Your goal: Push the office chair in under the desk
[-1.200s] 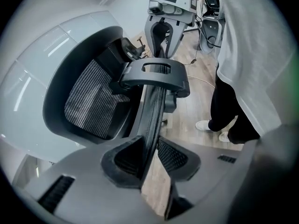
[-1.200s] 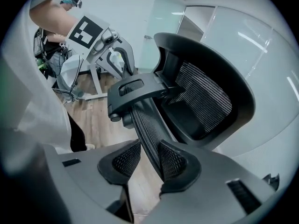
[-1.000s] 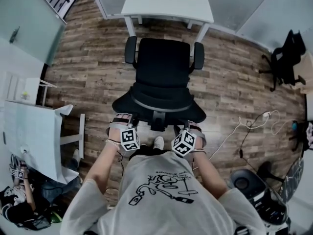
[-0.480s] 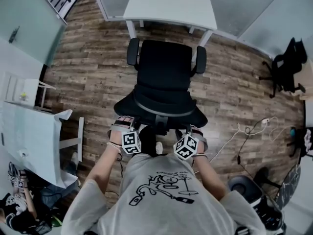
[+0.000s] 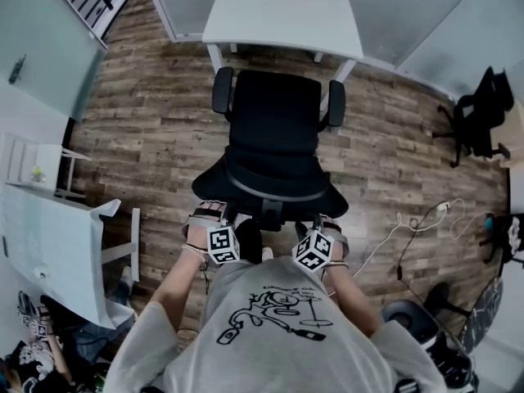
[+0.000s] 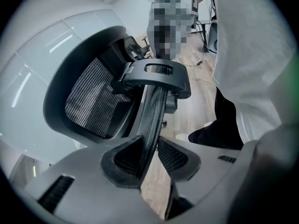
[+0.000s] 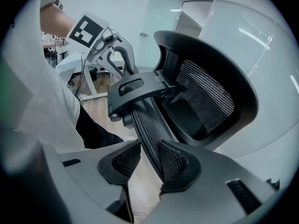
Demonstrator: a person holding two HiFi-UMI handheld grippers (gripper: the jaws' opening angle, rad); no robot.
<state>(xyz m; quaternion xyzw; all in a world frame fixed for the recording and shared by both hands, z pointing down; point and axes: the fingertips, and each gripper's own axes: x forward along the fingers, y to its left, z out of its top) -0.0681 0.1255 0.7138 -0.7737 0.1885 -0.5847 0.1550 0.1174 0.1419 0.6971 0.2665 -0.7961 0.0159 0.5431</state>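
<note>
The wooden floor (image 5: 139, 129) fills most of the head view. Far ahead of both grippers stands the white desk (image 5: 278, 19), with two small things at its back edge that are too small to name.

Between the desk and the grippers is the office chair (image 5: 274, 129). It is big and black. It has a wide flat seat and an armrest on each side, the left armrest (image 5: 222, 88) and the right armrest (image 5: 336, 101). Its back curves round like a bowl and is made of see-through black net in a hard black frame. The front of the seat is close to the desk's front edge, between the desk's legs, but the seat is not under the top.

The person in a white shirt (image 5: 270, 318) stands right behind the chair.

The left gripper (image 5: 211, 216) pinches the thin black edge of the chair's back on its left side; the left gripper view shows the edge (image 6: 152, 120) squeezed between the two dark pads. The right gripper (image 5: 326, 223) pinches the same edge (image 7: 148, 125) on the right side, with a netted pad on each side of it.

Off to the right of the right gripper, a white cable (image 5: 409, 219) lies on the floor.
</note>
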